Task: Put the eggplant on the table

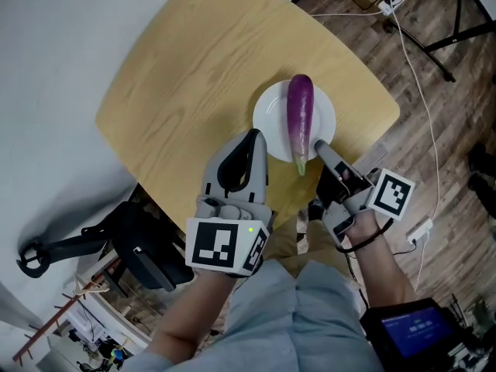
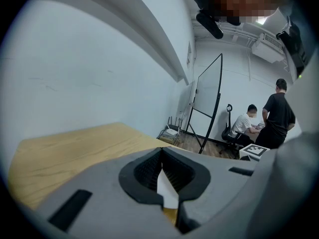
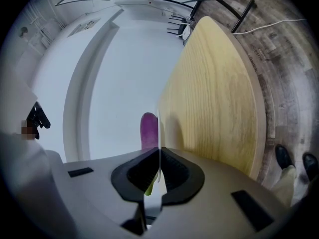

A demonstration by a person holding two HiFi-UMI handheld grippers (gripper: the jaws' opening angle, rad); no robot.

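Over the near edge of the tabletop (image 1: 194, 76): clamped on a loaded plate (image 1: 271, 105) from both sides.
Pinched shut on its left rim, left tongs (image 1: 254, 136); shut on its lower right rim, right tongs (image 1: 318, 144). Lying lengthwise across the white plate at centre frame, purple eggplant (image 1: 300, 115), green stem toward the tongs. Judged nearly done: carried over the wood, resting or just above it, contact not certain. Left to do: settling it and letting go.

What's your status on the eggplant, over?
Both shut on the plate rim: left gripper, right gripper. Eggplant lying on plate, over table. Nothing in the way.
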